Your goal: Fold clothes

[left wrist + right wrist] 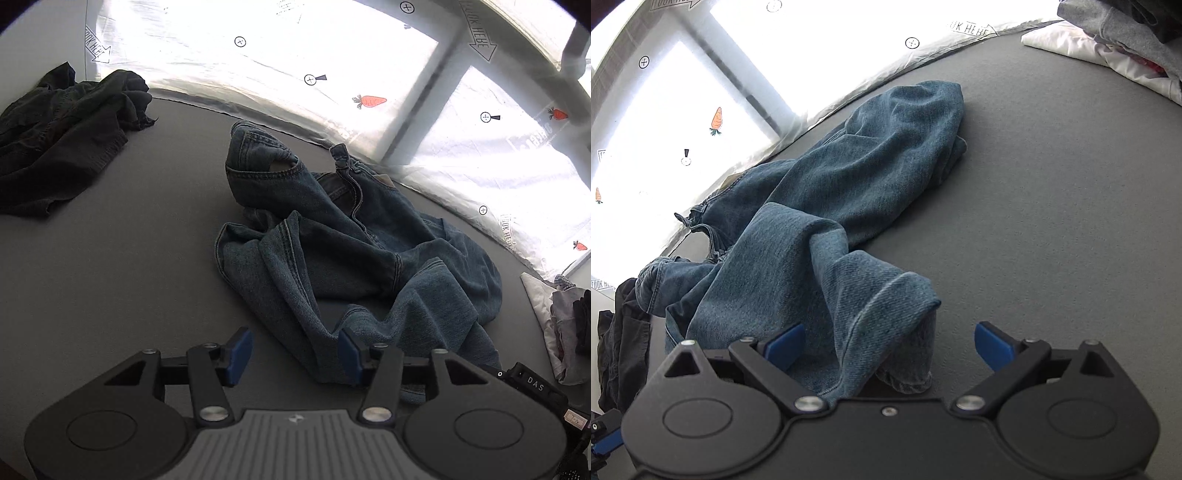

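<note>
Jeans (351,236) lie crumpled mid-desk (110,280), w/ a dark garment heap (62,136) well apart at the far corner. Left tool (295,354) jaws apart – denim between the pads, not pinched. Right tool (890,349) also spread wide, a leg cuff lying loose between its pads.

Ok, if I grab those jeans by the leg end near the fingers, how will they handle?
The jeans lie crumpled in soft folds, so they will probably hang limp rather than hold shape. The denim looks thick, so likely heavy for a garment, and the rest may drag across the grey surface. The cuff is doubled over, so it may unfold when lifted.
</note>
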### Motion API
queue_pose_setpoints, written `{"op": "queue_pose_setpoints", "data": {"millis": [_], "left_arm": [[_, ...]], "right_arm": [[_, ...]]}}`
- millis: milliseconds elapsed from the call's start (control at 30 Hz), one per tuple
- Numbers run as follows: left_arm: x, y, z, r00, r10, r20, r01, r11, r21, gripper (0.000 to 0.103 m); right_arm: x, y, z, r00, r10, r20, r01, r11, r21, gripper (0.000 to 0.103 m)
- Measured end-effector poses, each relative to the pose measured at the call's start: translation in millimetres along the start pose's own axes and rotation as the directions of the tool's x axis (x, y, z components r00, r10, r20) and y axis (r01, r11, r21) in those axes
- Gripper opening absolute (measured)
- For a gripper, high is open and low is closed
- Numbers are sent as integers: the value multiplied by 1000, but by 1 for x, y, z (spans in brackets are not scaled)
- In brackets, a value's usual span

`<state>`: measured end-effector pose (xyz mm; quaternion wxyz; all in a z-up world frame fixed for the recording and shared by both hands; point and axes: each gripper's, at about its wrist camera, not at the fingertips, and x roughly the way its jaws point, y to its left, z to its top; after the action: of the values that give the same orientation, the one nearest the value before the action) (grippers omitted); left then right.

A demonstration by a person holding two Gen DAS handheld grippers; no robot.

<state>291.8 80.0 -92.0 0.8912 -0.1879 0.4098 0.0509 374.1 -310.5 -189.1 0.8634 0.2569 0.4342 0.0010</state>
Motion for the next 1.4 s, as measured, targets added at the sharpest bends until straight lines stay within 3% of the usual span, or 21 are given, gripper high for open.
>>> {"op": "queue_pose_setpoints", "data": {"millis": [100, 167, 200, 233, 267, 400, 467, 567, 733, 833, 1100, 1300, 1400], "left_arm": [[-6, 11, -1, 999, 29, 13, -29, 999, -21, 54], [-7, 17, -3, 999, 49, 16, -48, 998, -47, 54], [-7, 20, -3, 998, 59, 17, -58, 996, -60, 54], [-7, 22, -3, 997, 69, 19, -68, 995, -73, 54], [-6, 22, -3, 997, 76, 22, -74, 994, -84, 54], [0, 12, -1, 996, 89, 27, -86, 992, -90, 54], [7, 1, -2, 995, 93, 22, -91, 994, -66, 54], [18, -16, -2, 996, 91, 12, -90, 995, -34, 54], [36, -44, -2, 998, 60, -16, -60, 998, 0, 54], [42, -51, 1, 998, 62, -15, -62, 998, -3, 54], [56, -46, 14, 993, 114, -19, -115, 992, -43, 55], [66, -12, 29, 989, 148, -23, -150, 977, -149, 62], [74, 5, 38, 985, 171, -7, -168, 963, -209, 67]], "right_arm": [[9, 8, 2, 999, 28, 26, -27, 1000, -13, 92], [12, 14, 4, 998, 41, 36, -39, 998, -55, 72], [13, 17, 6, 998, 48, 41, -45, 996, -76, 54], [12, 15, 7, 997, 59, 44, -56, 996, -73, 29], [11, 13, 9, 996, 70, 47, -66, 995, -69, 24], [-3, 1, 16, 991, 55, 120, -47, 997, -67, 17], [-14, -10, 22, 984, -25, 175, 36, 997, -64, 17], [-33, -38, 31, 954, -146, 262, 159, 987, -27, 17], [-65, -88, 42, 885, -289, 364, 301, 953, 27, 16], [-83, -110, 45, 824, -388, 413, 409, 912, 41, 16], [-126, -136, 68, 594, -581, 556, 622, 770, 140, 16], [-95, -166, 67, 659, -655, 371, 637, 747, 187, 20], [-83, -177, 51, 693, -663, 282, 612, 748, 256, 42]]}}
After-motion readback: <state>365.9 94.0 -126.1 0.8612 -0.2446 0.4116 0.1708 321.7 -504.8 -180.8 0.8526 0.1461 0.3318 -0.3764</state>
